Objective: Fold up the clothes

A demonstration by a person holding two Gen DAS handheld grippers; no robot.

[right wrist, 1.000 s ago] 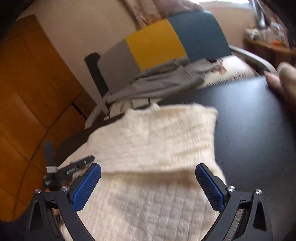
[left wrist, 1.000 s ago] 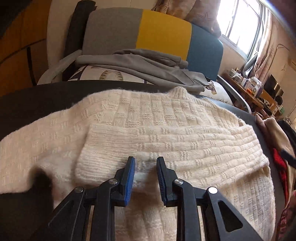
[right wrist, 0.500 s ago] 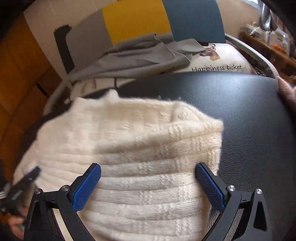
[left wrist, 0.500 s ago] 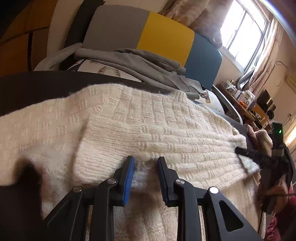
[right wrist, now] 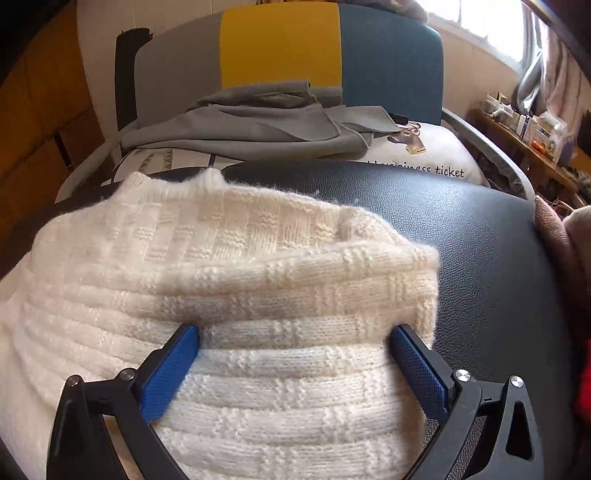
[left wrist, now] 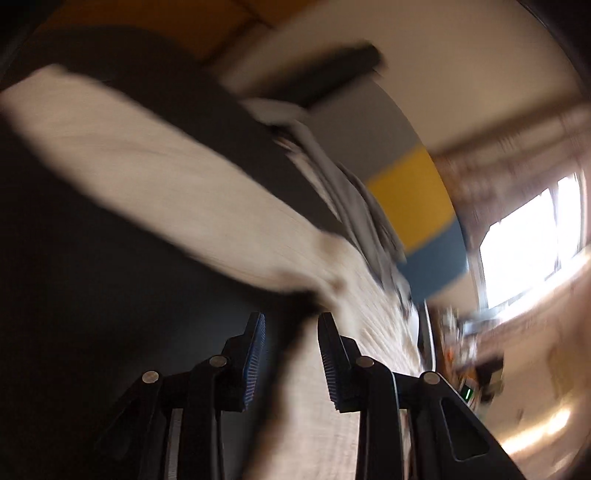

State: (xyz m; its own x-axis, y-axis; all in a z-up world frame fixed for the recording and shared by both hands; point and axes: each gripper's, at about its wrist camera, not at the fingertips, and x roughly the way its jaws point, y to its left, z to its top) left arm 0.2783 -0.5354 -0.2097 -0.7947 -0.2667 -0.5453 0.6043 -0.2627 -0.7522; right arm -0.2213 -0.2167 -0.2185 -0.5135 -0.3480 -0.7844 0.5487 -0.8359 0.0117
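The black leather-look tabletop (right wrist: 480,236) fills the near ground in the right wrist view, and most of its left half is covered by a cream knitted sweater (right wrist: 236,266) lying in folded layers, one thick fold running left to right across the middle. Beyond the table's far edge stands a chair with a grey, yellow and blue backrest (right wrist: 280,44); a grey garment (right wrist: 258,122) is heaped on its seat, over a white cushion printed with the words "ticket" (right wrist: 424,158). At the far right a cluttered wooden shelf (right wrist: 532,140) runs under a bright window (right wrist: 491,22). A brownish knitted item (right wrist: 557,236) lies at the table's right edge.

The right gripper (right wrist: 295,354) hangs low over the sweater's near part, its blue-padded jaws spread wide with the fold's near edge between them and nothing pinched; the right pad sits just beside the sweater's right edge.

The left wrist view is tilted and heavily blurred. There the left gripper (left wrist: 291,354) shows a narrow gap between its jaws, holding nothing, with the sweater's edge (left wrist: 184,192) and the dark tabletop (left wrist: 92,295) smeared behind it.
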